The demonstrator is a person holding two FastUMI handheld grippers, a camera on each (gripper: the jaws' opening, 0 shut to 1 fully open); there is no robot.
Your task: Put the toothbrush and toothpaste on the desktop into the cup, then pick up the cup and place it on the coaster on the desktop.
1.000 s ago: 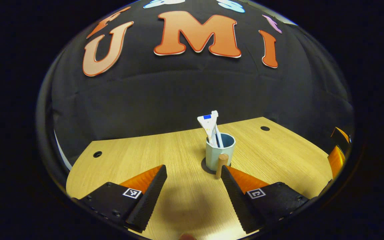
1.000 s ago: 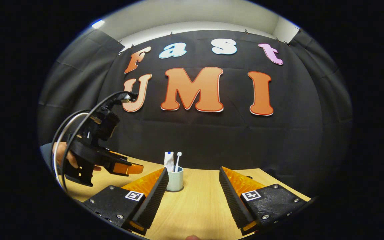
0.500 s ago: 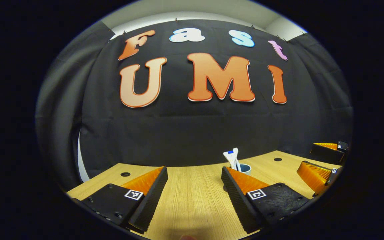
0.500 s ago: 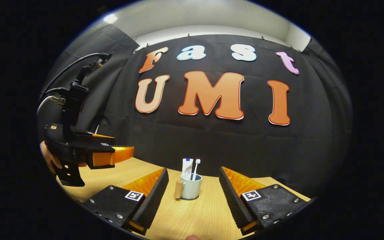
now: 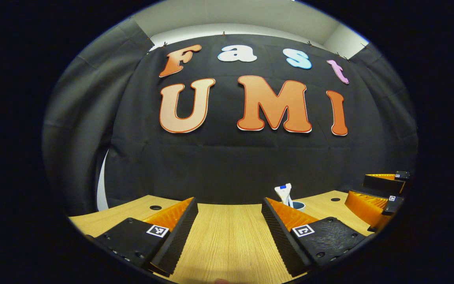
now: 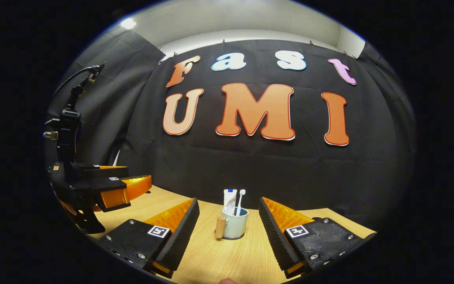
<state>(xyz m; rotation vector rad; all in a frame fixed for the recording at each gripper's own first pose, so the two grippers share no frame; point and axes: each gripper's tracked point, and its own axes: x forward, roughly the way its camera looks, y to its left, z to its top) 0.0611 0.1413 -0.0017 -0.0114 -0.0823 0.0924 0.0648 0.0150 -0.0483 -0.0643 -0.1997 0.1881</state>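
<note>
A pale blue-green ceramic cup with a cylindrical wooden handle is seen standing upright on the light wood-grain desktop in the right gripper view, framed between that gripper's two fingers but well ahead of them and untouched. A white toothpaste tube with a blue patch near its top and a slim white toothbrush are held inside the cup, both rising above its rim, the tube to the left of the brush. The coaster cannot be made out beneath the cup from this angle.

The right gripper is shown with its fingers spread wide apart and nothing between them. At the left edge of the same view, the left gripper is seen raised above the desktop, well apart from the cup, its fingers also parted and empty, with dark cables rising from its body.

In the left gripper view, the left gripper is presented with fingers wide apart over bare desktop. The cup is partly hidden behind the right-hand finger, only its rim and the toothpaste tube being visible. The right gripper is glimpsed at the far right edge, its fingers parted.
</note>
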